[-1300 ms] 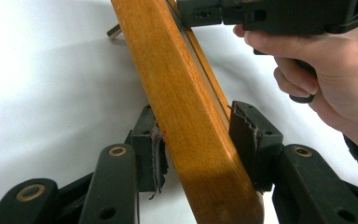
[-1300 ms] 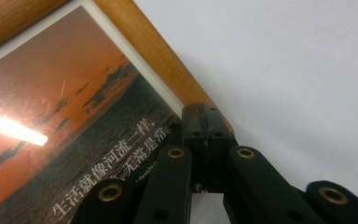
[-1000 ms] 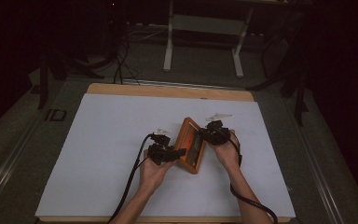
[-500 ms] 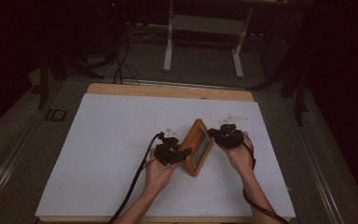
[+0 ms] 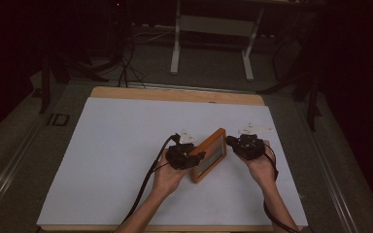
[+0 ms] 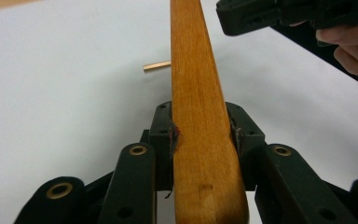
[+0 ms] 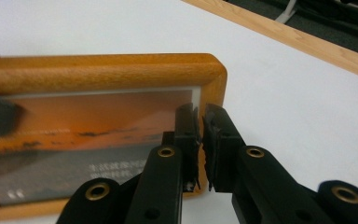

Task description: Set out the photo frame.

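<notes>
A wooden picture frame [image 5: 209, 154] with an orange sunset print stands tilted on its edge on the white sheet. My left gripper [image 5: 197, 156] is shut on its near left rim. In the left gripper view the pads press both sides of the wooden frame [image 6: 196, 93], and the jaws have just been closing on it. My right gripper [image 5: 230, 141] hovers at the frame's far right corner. In the right gripper view its jaws [image 7: 200, 121] stand almost together with nothing between them, just in front of the frame's face [image 7: 98, 74].
The white sheet [image 5: 126, 145] covers a wooden table [image 5: 175, 93]. A small wooden peg [image 6: 157, 66] lies on the sheet beyond the frame. A white metal stand [image 5: 209, 29] and cables [image 5: 126, 63] are on the dark floor behind the table.
The frame has swung round and tipped up, its printed face now turned to the right. Both hands shifted right and nearer. The right gripper came off the frame's far end.
</notes>
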### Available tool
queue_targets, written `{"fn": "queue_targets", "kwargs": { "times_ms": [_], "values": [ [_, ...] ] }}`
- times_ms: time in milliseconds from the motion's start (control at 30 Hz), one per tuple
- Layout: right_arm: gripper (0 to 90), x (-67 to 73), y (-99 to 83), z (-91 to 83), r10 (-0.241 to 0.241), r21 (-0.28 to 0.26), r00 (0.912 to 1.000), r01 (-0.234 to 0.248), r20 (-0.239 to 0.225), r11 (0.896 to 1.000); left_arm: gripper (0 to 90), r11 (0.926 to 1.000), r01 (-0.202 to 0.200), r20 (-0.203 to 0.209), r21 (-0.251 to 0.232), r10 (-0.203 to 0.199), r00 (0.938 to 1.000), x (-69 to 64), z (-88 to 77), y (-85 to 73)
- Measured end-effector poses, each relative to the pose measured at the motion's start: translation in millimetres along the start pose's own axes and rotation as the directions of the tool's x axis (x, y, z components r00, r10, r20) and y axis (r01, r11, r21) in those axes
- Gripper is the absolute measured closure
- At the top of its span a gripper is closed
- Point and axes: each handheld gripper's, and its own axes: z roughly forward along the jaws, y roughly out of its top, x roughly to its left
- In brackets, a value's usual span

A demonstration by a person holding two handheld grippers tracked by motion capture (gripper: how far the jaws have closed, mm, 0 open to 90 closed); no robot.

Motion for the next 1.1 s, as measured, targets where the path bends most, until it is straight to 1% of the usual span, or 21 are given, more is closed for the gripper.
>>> {"fn": "queue_targets", "kwargs": {
  "times_ms": [67, 133, 200, 267, 333, 400, 500, 633, 767, 867, 933, 967, 1000, 1033, 1100],
  "values": [
    [83.8, -0.3, -0.2, -1.3, -0.003, -0.001, 1.0000, 0.003, 0.001, 1.000, 68.2, 1.0000, -0.005, 0.002, 0.000, 0.005, 1.0000, 0.4, -1.5, 1.6],
    [83.8, -1.0, -0.9, -3.9, -0.006, -0.005, 1.0000, 0.006, 0.003, 1.000, 68.2, 0.9994, -0.033, 0.005, 0.009, 0.033, 0.9994, 2.2, -5.3, 7.1],
    [83.8, -1.2, -1.5, -4.8, -0.007, -0.005, 1.0000, 0.007, 0.002, 1.000, 68.2, 0.9986, -0.050, 0.003, 0.017, 0.050, 0.9988, 2.7, -7.3, 10.7],
    [83.8, -0.8, -2.3, -5.0, -0.008, -0.005, 1.0000, 0.008, 0.001, 1.000, 68.3, 0.9962, -0.081, -0.003, 0.032, 0.082, 0.9967, 2.0, -9.6, 14.5],
    [83.8, -0.2, -2.8, -4.7, -0.010, -0.005, 1.0000, 0.010, -0.002, 1.000, 68.4, 0.9917, -0.120, -0.005, 0.047, 0.120, 0.9927, 1.3, -11.3, 16.9],
    [83.6, 0.6, -3.2, -4.2, -0.012, -0.008, 0.9999, 0.012, -0.002, 1.000, 68.5, 0.9884, -0.143, 0.000, 0.051, 0.143, 0.9897, 1.1, -13.2, 18.9],
    [83.6, 2.6, -3.0, -3.9, -0.016, -0.009, 0.9998, 0.016, -0.007, 1.000, 68.5, 0.9897, -0.138, 0.033, 0.039, 0.136, 0.9901, 5.0, -16.5, 21.3],
    [83.2, 5.9, -1.5, -6.0, -0.033, -0.015, 0.9994, 0.033, -0.013, 0.999, 68.6, 0.9890, -0.141, 0.062, 0.044, 0.138, 0.9884, 12.7, -21.6, 23.0],
    [83.0, 10.5, 0.9, -8.3, -0.054, -0.018, 0.9985, 0.054, -0.008, 0.998, 68.6, 0.9893, -0.140, 0.073, 0.040, 0.137, 0.9879, 17.3, -25.7, 23.6],
    [82.9, 14.3, 3.1, -8.5, -0.070, -0.019, 0.9974, 0.070, -0.013, 0.997, 68.6, 0.9861, -0.161, 0.077, 0.042, 0.157, 0.9846, 17.3, -29.2, 24.8],
    [82.9, 16.3, 4.5, -8.5, -0.078, -0.021, 0.9968, 0.077, -0.015, 0.997, 68.6, 0.9813, -0.185, 0.081, 0.051, 0.181, 0.9802, 16.0, -31.2, 26.0],
    [82.9, 17.8, 5.4, -8.4, -0.082, -0.023, 0.9964, 0.082, -0.021, 0.996, 68.6, 0.9801, -0.191, 0.084, 0.053, 0.186, 0.9789, 15.5, -32.1, 26.3],
    [82.9, 18.8, 5.9, -8.3, -0.086, -0.023, 0.9961, 0.085, -0.023, 0.996, 68.6, 0.9773, -0.204, 0.091, 0.057, 0.198, 0.9759, 14.7, -33.2, 26.8],
    [82.9, 18.8, 5.9, -8.3, -0.086, -0.023, 0.9961, 0.085, -0.023, 0.996, 68.6, 0.9773, -0.204, 0.091, 0.057, 0.198, 0.9759, 14.7, -33.2, 26.8],
    [82.8, 22.1, 7.0, -8.2, -0.098, -0.027, 0.9948, 0.097, -0.029, 0.995, 68.6, 0.9727, -0.223, 0.096, 0.065, 0.216, 0.9717, 13.6, -36.1, 28.0]
  ]
}}
